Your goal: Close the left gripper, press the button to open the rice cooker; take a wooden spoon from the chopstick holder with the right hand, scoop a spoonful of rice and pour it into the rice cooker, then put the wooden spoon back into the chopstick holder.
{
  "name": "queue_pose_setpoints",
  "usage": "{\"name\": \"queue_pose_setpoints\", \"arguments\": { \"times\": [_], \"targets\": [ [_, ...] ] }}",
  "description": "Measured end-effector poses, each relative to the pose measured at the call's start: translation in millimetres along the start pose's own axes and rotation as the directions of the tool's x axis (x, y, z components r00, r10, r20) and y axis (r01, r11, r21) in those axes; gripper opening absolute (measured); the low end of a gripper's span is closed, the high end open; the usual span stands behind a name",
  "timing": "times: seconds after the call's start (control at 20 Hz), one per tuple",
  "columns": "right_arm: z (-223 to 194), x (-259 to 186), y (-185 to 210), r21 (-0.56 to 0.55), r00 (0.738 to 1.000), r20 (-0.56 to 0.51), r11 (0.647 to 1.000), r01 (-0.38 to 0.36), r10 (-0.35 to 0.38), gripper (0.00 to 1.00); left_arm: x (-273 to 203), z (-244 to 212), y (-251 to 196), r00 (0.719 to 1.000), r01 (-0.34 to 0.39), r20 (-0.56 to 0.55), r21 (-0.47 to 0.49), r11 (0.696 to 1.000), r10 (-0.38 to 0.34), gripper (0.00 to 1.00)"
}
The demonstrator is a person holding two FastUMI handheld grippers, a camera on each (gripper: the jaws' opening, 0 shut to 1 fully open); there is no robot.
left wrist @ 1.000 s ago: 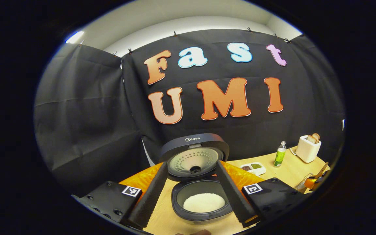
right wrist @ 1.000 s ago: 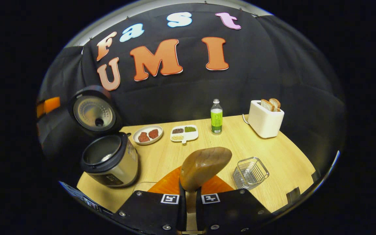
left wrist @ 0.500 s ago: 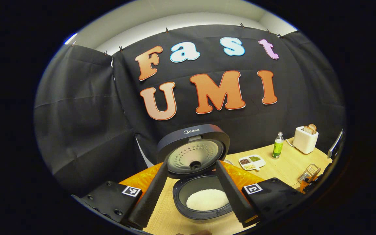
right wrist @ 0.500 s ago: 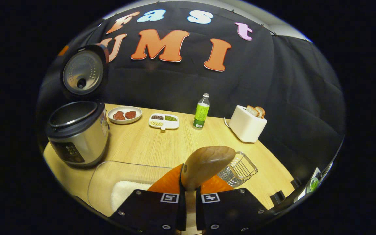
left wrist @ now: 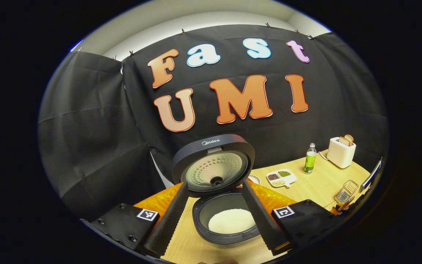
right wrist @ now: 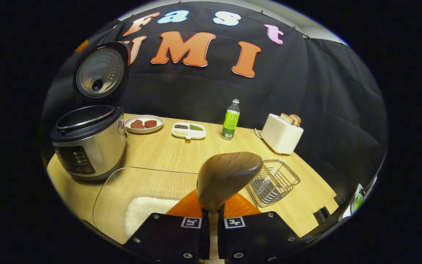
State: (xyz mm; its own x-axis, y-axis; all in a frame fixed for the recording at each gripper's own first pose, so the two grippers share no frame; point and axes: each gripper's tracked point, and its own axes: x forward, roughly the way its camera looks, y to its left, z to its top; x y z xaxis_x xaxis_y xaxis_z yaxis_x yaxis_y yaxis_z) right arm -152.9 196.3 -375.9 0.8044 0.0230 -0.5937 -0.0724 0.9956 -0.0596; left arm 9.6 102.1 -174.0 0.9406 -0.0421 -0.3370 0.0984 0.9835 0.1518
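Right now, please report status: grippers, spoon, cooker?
Left hand-held gripper open. Right hand-held gripper shut on wooden spoon. Rice cooker open, rice inside; nothing blocks chopstick holder.

On the tabletop (right wrist: 167, 154) in the right gripper view, the rice cooker (right wrist: 88, 141) stands at the far left with its lid (right wrist: 101, 71) raised behind it. Right of it, along the far edge, lie a plate (right wrist: 144, 124), then a divided dish (right wrist: 189, 131), then a bottle (right wrist: 230, 119), then a toaster (right wrist: 281, 132) with bread in its slots. Near the toaster, toward the near right, sits the wire chopstick holder (right wrist: 274, 181). A clear container (right wrist: 134, 190) with rice (right wrist: 145, 211) in it lies at the near edge, right of the cooker's front. In the left gripper view, rice (left wrist: 231, 221) lies inside the cooker's pot (left wrist: 225, 216).
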Motion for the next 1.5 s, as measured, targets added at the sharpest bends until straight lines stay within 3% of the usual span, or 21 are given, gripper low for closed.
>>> {"name": "queue_pose_setpoints", "arguments": {
  "times": [0.2,0.65,0.9,1.0,1.3,1.45,1.5],
  "targets": [
    [-2,-2,5,0.166,0.998,-0.047,0.986,-0.031,0.039,0.07,-3,-3,3,1.0,-0.008,-0.007,-0.016,1.0,0.008,0.98],
    [-3,-21,56,0.242,0.988,-0.044,0.961,-0.135,0.15,0.07,0,-11,16,1.0,-0.021,-0.023,-0.004,1.0,0.021,0.98],
    [-6,-18,57,0.385,0.98,-0.089,0.913,-0.134,0.181,0.08,3,-11,21,1.0,-0.016,-0.024,0.001,1.0,0.016,0.99],
    [-7,-18,58,0.453,0.972,-0.11,0.881,-0.136,0.207,0.08,4,-10,21,1.0,-0.012,-0.021,0.0,1.0,0.012,0.99],
    [-7,-16,67,0.65,0.928,-0.125,0.736,-0.19,0.351,0.07,6,-8,15,1.0,-0.001,-0.021,0.001,1.0,0.001,0.98],
    [-7,-12,64,0.756,0.895,-0.106,0.62,-0.211,0.433,0.07,8,-4,9,1.0,0.005,-0.023,0.0,1.0,-0.005,0.98],
    [-7,-11,61,0.768,0.887,-0.097,0.6,-0.222,0.452,0.07,7,-2,8,1.0,0.005,-0.02,-0.001,1.0,-0.005,0.98]
  ]
}}
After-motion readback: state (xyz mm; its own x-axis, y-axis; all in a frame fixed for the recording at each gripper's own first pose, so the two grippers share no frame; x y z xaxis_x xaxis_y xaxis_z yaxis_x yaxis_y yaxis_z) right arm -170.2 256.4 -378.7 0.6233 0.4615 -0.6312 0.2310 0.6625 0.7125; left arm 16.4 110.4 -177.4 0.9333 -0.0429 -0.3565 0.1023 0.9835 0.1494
